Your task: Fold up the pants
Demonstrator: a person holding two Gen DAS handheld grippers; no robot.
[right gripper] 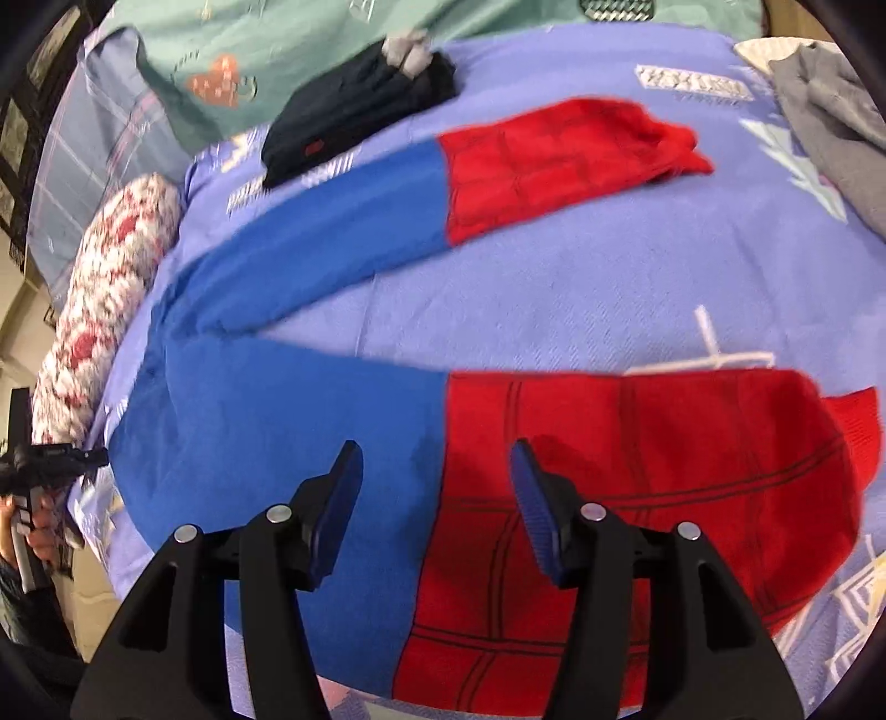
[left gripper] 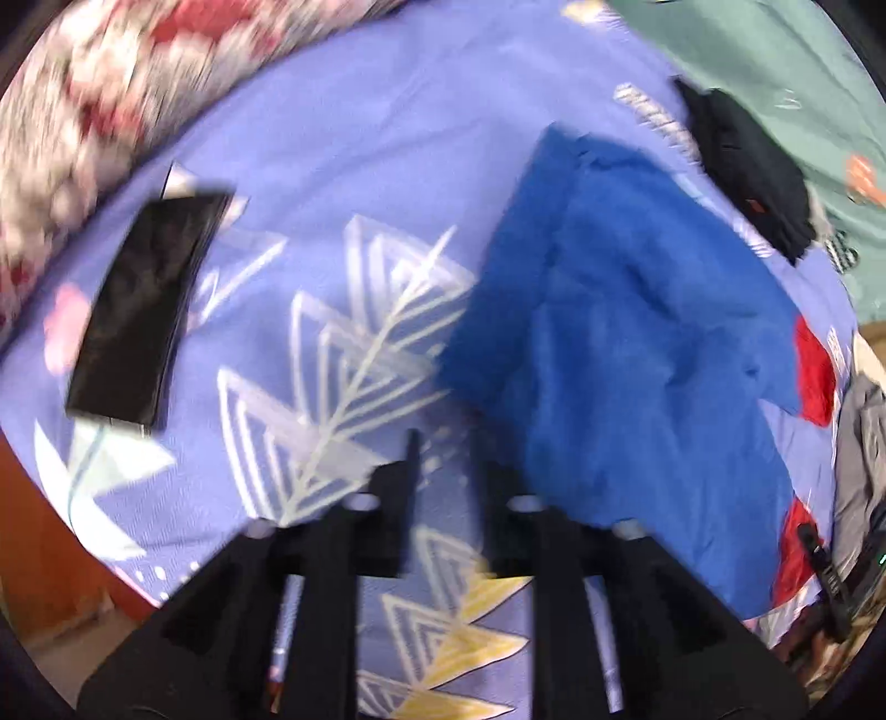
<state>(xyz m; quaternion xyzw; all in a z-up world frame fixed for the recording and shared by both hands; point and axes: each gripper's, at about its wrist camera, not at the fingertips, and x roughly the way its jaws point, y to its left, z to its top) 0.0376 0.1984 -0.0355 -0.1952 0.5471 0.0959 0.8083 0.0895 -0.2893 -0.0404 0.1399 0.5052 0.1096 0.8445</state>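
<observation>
Right hand-held gripper (right gripper: 437, 471) — jaws apart — over pants (right gripper: 332, 443)

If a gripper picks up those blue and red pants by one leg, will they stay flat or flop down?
The pants would probably flop: they lie limp and wrinkled on the bedsheet. They look like thin, light fabric. The other leg would likely drag behind.

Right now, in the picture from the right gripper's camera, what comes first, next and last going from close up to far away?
Right gripper → near pant leg, blue and red → bare purple bedsheet → far pant leg → dark folded clothes → green cover.
</observation>
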